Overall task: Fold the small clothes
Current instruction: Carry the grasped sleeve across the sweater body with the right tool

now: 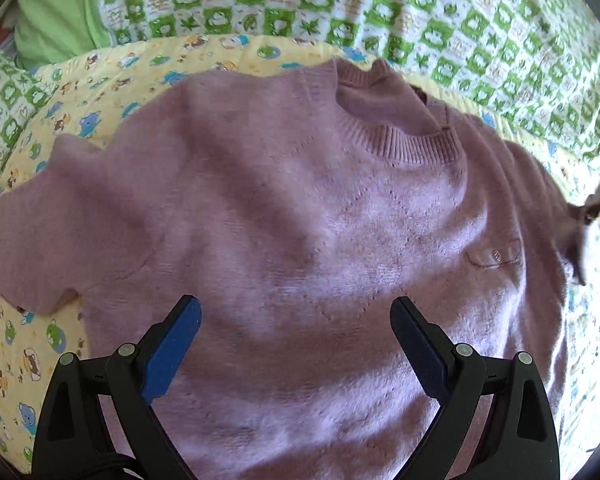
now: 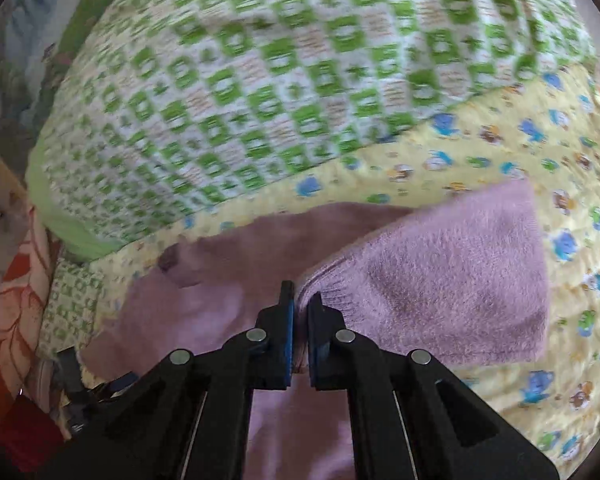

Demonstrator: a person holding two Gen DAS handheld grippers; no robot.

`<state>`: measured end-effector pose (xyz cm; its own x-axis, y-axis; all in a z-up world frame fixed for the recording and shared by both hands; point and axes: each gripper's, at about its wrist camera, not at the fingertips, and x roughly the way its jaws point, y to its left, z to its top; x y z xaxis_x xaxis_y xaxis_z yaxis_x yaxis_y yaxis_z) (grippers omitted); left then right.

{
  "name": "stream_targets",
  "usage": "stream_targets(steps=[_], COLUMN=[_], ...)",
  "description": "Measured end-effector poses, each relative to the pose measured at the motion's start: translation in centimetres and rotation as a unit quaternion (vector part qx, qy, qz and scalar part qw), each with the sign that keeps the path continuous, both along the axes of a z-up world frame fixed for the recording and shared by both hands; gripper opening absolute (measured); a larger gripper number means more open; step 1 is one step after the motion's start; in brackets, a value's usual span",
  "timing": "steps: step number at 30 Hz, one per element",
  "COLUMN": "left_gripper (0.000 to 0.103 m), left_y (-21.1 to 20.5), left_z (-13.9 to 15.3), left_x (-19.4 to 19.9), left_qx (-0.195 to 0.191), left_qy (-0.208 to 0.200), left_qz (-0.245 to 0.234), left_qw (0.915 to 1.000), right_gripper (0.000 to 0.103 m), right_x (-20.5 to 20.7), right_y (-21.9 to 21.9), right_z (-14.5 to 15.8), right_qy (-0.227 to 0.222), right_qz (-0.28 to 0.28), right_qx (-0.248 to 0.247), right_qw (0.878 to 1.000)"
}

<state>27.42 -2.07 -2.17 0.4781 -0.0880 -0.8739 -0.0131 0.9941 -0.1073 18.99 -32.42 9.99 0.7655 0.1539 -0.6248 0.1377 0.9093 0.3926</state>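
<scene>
A small mauve knit sweater (image 1: pixel 300 208) lies front up on a yellow cartoon-print sheet (image 1: pixel 112 72), collar at the far side. My left gripper (image 1: pixel 296 316) is open and empty, hovering over the sweater's lower chest. In the right wrist view my right gripper (image 2: pixel 301 300) is shut on the ribbed cuff of the sweater's sleeve (image 2: pixel 440 280), which is lifted and drawn across over the sweater body (image 2: pixel 204 292).
A green-and-white checked blanket (image 1: pixel 420 8) lies beyond the yellow sheet, also in the right wrist view (image 2: pixel 280 72). A green pillow (image 1: pixel 56 12) is at far left. Orange floral fabric (image 2: pixel 16 300) lies at the left edge of the right view.
</scene>
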Motion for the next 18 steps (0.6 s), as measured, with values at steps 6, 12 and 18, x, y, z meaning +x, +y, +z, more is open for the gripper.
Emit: stream_targets(steps=[6, 12, 18], left_gripper=[0.097, 0.097, 0.097], left_y=[2.6, 4.7, 5.3], left_z=[1.8, 1.6, -0.1], left_x=[-1.3, -2.2, -0.8], left_qx=[-0.034, -0.042, -0.032], left_qy=[-0.019, -0.011, 0.012], left_qz=[0.000, 0.007, 0.010], left_qw=[0.9992, 0.9990, 0.9994], right_gripper=[0.006, 0.006, 0.010], right_x=[5.7, 10.1, 12.1], right_y=[12.4, 20.6, 22.8], right_z=[-1.2, -7.2, -12.3], right_qy=[0.024, 0.098, 0.165], right_qz=[0.163, 0.246, 0.263], right_qx=[0.036, 0.070, 0.108], right_qw=[0.986, 0.962, 0.945])
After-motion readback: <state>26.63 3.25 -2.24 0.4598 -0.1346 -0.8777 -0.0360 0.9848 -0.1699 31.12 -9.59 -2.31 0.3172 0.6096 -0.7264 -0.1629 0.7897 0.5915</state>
